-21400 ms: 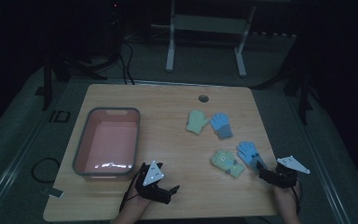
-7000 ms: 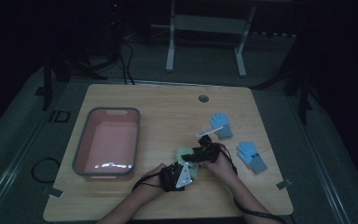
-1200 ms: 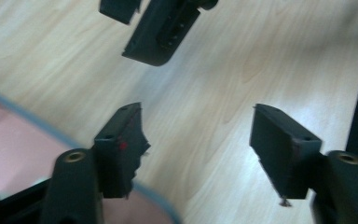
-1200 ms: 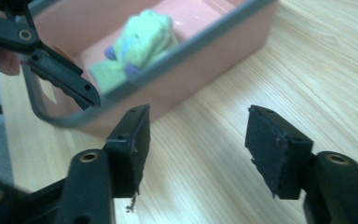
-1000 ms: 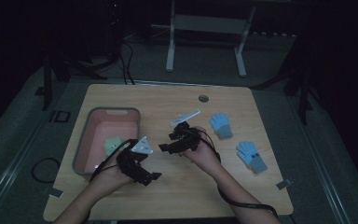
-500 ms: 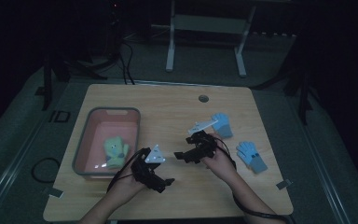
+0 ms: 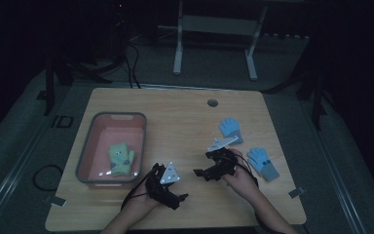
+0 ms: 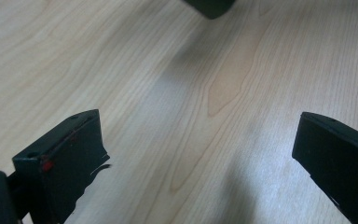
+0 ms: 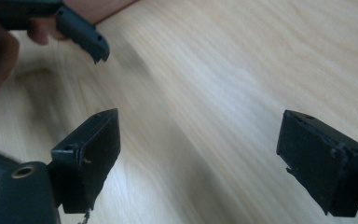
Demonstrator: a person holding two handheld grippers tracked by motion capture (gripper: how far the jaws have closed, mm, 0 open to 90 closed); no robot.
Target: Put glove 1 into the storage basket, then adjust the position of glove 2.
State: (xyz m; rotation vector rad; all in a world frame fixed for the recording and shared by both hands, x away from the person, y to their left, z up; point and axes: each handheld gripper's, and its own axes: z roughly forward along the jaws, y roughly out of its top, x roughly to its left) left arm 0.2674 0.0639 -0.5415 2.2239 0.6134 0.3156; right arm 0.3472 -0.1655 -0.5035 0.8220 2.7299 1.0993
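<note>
Two small blue knitted gloves (image 7: pixel 230 128) (image 7: pixel 264 163) lie on the wooden table (image 7: pixel 175 117), waiting near the right gripper (image 7: pixel 202 171), whose jaws have just been opening, empty; the left gripper (image 7: pixel 181 198) gapes empty too, its green pair (image 7: pixel 121 157) resting inside the pink plastic bin (image 7: pixel 92 141).
</note>
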